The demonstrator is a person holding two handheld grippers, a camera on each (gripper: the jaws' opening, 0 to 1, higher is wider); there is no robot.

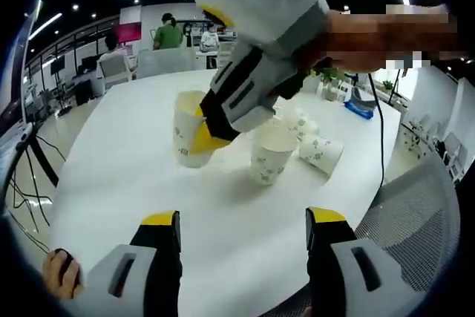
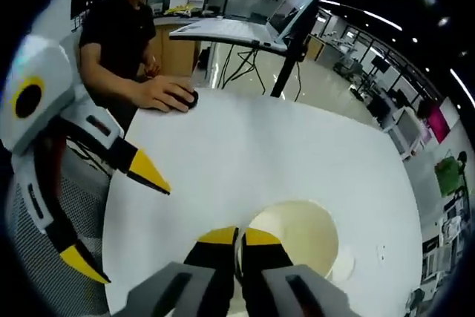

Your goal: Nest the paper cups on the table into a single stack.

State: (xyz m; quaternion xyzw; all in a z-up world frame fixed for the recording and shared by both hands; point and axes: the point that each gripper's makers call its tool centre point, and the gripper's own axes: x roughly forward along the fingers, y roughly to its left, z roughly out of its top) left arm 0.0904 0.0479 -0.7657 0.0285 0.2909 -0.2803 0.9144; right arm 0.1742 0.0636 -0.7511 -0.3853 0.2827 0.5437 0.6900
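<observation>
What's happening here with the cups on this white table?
A person is working with a handheld gripper in each hand at a round white table. The right gripper is shut on the rim of a paper cup, held tilted above the tabletop. The left gripper is open and holds nothing. An upright cup stands beside the held one, with a tipped cup and others behind it, so nesting is not finished. Another person rests a hand on a mouse.

1. Your desk (image 1: 133, 176) is round and white.
2. One paper cup (image 1: 270, 155) stands up on it.
3. Another cup (image 1: 321, 152) lies on its side just beside that one.
4. A person's hand (image 2: 165, 95) rests on a mouse (image 2: 191, 99) at its edge.
</observation>
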